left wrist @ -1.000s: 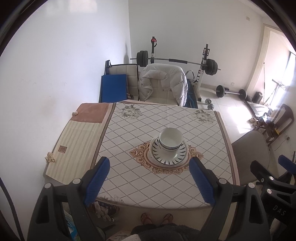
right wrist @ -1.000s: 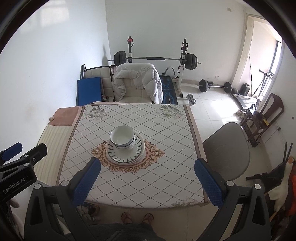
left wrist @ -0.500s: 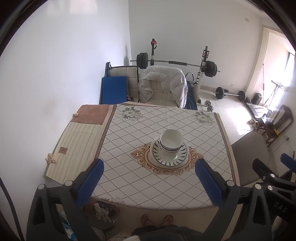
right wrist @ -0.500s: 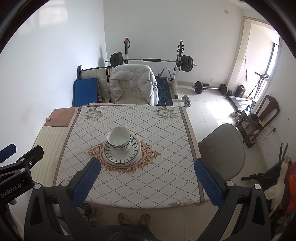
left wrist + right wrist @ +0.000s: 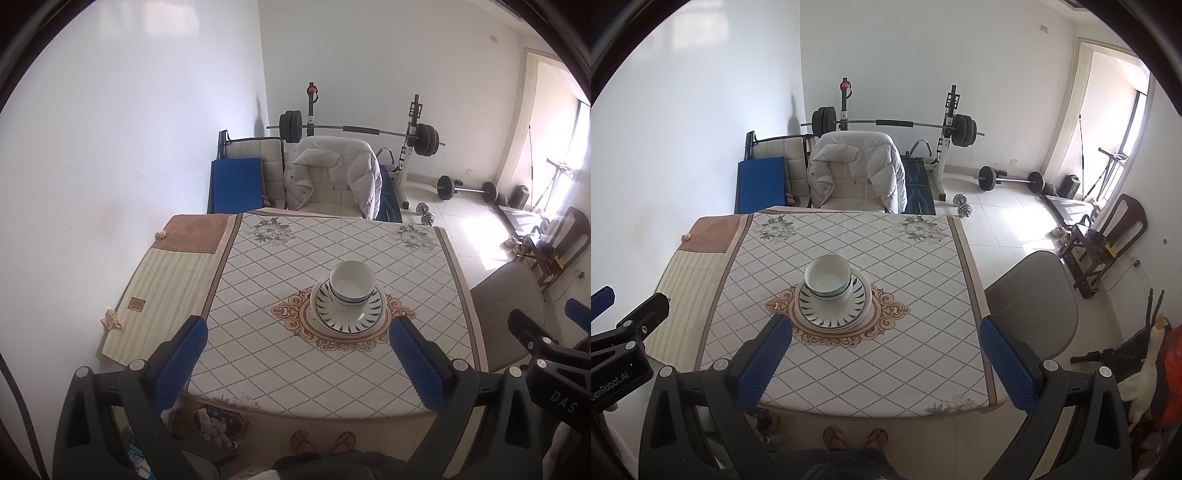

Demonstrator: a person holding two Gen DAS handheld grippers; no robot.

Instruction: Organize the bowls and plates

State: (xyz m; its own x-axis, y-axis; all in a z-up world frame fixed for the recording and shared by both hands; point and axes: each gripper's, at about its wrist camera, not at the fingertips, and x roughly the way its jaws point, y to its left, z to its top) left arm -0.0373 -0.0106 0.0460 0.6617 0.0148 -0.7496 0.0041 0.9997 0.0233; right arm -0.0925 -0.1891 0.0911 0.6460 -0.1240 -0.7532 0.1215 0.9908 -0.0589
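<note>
Both tongs hanging spread above the near edge of the counter, nothing between them.

I am holding the left tongs [image 5: 297, 349] with the blue pads wide apart over the quilted cloth, clear of the dishes; further right, at the centre medallion of the counter [image 5: 424, 369], stacked white bowls [image 5: 351, 283] are sitting on a striped-rim plate [image 5: 347, 317]; I am keeping the right tongs [image 5: 884, 350] equally spread, well apart from that stack, with a grey chair [image 5: 1030, 299] beside the counter's right edge.

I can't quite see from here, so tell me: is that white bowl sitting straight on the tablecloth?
No, the white bowl rests stacked on the patterned plates at the middle of the tablecloth.
</note>
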